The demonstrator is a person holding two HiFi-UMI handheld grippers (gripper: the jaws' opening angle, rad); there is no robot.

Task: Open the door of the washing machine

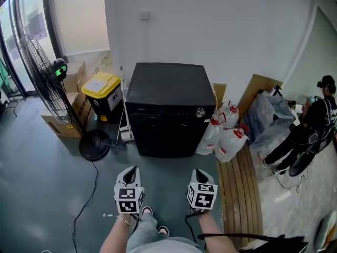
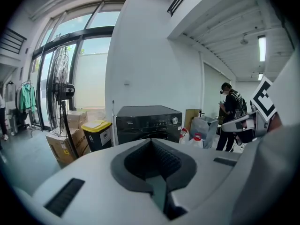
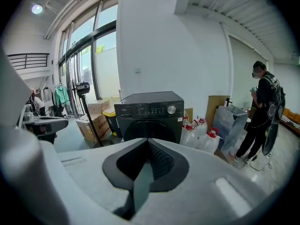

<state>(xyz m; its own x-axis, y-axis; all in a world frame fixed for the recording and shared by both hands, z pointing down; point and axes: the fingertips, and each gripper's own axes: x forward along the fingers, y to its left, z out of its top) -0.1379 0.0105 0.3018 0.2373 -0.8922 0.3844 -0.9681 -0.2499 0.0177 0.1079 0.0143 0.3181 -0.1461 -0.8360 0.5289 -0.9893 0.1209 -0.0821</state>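
Standing well beyond left claw (image 1: pixel 132 169), washing machine (image 1: pixel 167 112)

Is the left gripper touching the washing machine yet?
Apart. The head view shows a stretch of floor between the left gripper and the washing machine.

Two hand-held grippers sit side by side with a gap between them, both pointing forward and tilted a little downward. The left gripper (image 1: pixel 132 171) has its jaws pressed together with nothing between them. The right gripper (image 1: pixel 199 172) matches it, jaws together and empty. The bare left forearm (image 1: pixel 117 237) and right forearm (image 1: pixel 211 232) reach forward from below, roughly parallel
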